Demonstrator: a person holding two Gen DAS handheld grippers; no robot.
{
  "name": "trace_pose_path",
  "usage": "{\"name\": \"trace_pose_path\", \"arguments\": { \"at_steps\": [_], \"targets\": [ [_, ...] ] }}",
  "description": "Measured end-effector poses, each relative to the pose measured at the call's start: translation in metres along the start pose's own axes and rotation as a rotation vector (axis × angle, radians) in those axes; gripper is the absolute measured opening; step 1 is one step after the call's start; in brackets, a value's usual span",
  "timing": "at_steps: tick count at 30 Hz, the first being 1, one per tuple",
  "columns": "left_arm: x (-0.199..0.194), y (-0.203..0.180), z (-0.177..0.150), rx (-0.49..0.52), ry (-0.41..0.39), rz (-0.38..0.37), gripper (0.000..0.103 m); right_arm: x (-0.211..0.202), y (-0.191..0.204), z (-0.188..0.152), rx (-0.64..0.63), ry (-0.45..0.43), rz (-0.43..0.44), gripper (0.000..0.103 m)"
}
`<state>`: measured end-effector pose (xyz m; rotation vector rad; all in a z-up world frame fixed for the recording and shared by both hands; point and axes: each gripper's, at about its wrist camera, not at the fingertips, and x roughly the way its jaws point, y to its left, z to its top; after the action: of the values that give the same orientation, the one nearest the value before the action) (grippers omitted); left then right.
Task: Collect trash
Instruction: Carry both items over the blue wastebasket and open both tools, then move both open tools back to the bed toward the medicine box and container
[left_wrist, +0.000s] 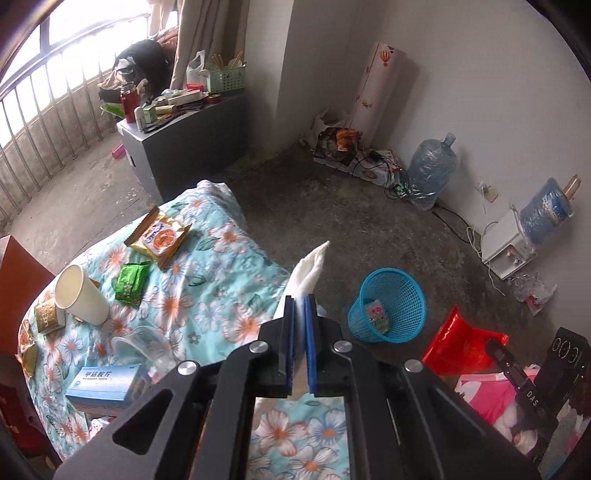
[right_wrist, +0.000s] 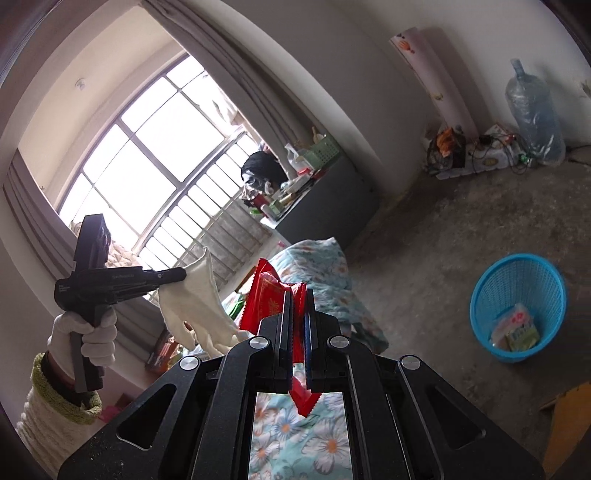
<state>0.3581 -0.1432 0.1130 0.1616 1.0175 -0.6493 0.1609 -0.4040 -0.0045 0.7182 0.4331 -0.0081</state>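
Covering the bed: the floral quilt (left_wrist: 221, 273) lay under your litter, with the bare concrete floor (left_wrist: 332, 206) beyond its edge.
Bin: the blue mesh basket (left_wrist: 391, 302) stood upright on the floor, well apart from the bed, with a small printed packet (left_wrist: 376, 314) in its bottom.
Your left gripper (left_wrist: 300, 317): its jaws were pressed together on a white glove (left_wrist: 308, 273), which you held up off the quilt.
Your right gripper (right_wrist: 297, 314): its jaws pinched a red wrapper (right_wrist: 273, 295) in the air above the bed.
Still on the quilt: a paper cup (left_wrist: 79, 295) on its side, a green sachet (left_wrist: 131, 282) just beside it, an orange snack packet (left_wrist: 159, 236) and a blue medicine box (left_wrist: 107, 387).
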Motion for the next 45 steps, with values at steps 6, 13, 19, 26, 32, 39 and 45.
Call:
{"name": "trace_pose_path", "arguments": {
  "at_steps": [6,13,19,26,32,39,45],
  "targets": [
    [0.027,-0.072,0.009,0.065,-0.002,-0.126,0.005,-0.032,-0.046,0.018,0.048,-0.109,-0.151,0.003],
    [0.117,-0.166,0.017,0.137,0.066,-0.231,0.005,-0.027,-0.112,0.025,0.128,-0.135,-0.312,0.003],
    [0.209,-0.241,0.016,0.194,0.127,-0.266,0.005,-0.003,-0.175,0.025,0.213,-0.092,-0.415,0.003],
    [0.283,-0.271,0.003,0.156,0.146,-0.281,0.056,0.034,-0.251,0.018,0.304,-0.029,-0.524,0.03],
    [0.286,-0.251,-0.002,0.11,0.14,-0.287,0.057,0.058,-0.278,0.0,0.309,0.055,-0.609,0.036],
    [0.216,-0.219,0.0,0.122,0.037,-0.347,0.057,0.041,-0.249,0.003,0.255,0.027,-0.572,0.039],
    [0.125,-0.175,-0.03,0.111,-0.03,-0.386,0.058,0.024,-0.193,0.023,0.146,0.001,-0.451,0.044]
  ]
}}
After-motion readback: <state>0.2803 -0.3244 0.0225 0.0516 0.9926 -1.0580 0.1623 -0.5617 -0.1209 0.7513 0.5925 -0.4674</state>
